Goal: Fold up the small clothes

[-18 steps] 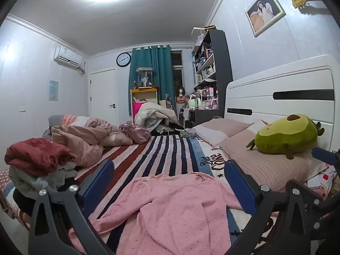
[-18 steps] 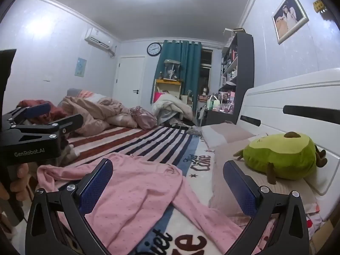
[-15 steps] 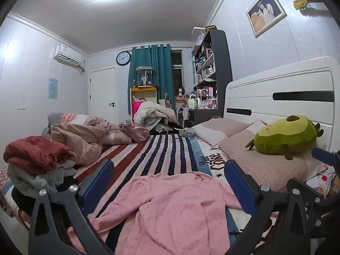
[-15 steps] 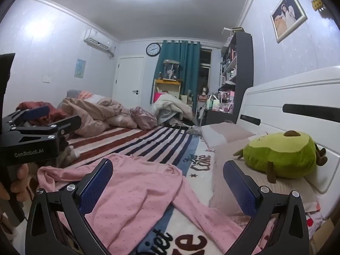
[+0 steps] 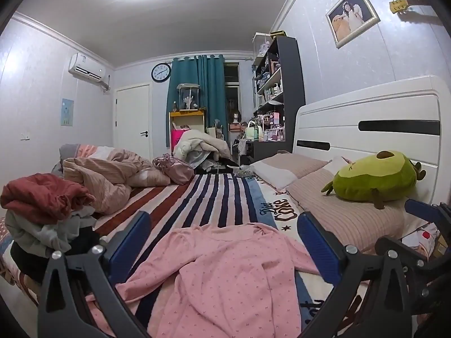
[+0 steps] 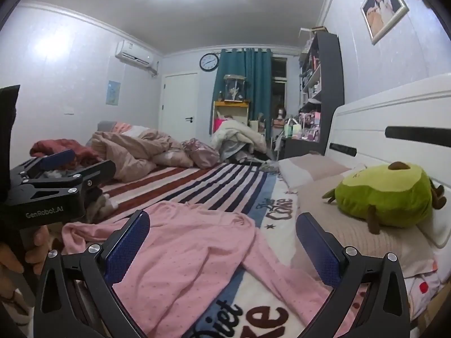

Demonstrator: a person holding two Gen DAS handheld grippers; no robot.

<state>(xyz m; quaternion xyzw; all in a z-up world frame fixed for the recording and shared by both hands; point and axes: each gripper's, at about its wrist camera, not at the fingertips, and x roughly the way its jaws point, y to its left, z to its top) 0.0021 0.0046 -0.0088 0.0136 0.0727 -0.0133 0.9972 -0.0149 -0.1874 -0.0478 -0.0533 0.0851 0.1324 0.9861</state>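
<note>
1. Both claws are spread wide with nothing between their blue pads: the left claw (image 5: 224, 242) and the right claw (image 6: 222, 243) each hang above the near part of the bed, apart from the cloth.
2. One pink top (image 5: 225, 276) lies rumpled and unfolded on the striped bedspread (image 5: 208, 200), near the front edge of the bed; its lower hem is cut off by the frame in both views.
3. One sleeve (image 6: 287, 276) trails toward the headboard side, its cuff hidden behind the right claw's finger.
4. Seen from the right wrist, the left claw's black body (image 6: 48, 194) shows at the left edge, with part of a hand (image 6: 17, 256) gripping its handle; most of the hand is cut off.
5. One pile of clothes (image 5: 42, 211), red on top with grey and black beneath, sits at the bed's left edge; how many pieces it holds is hard to tell.
6. One crumpled beige duvet (image 5: 107, 177) lies beyond the pile.
7. Two pillows (image 5: 338, 205) rest along the white headboard (image 5: 366, 118), and one green avocado plush (image 5: 375, 180) sits on the nearer pillow.
</note>
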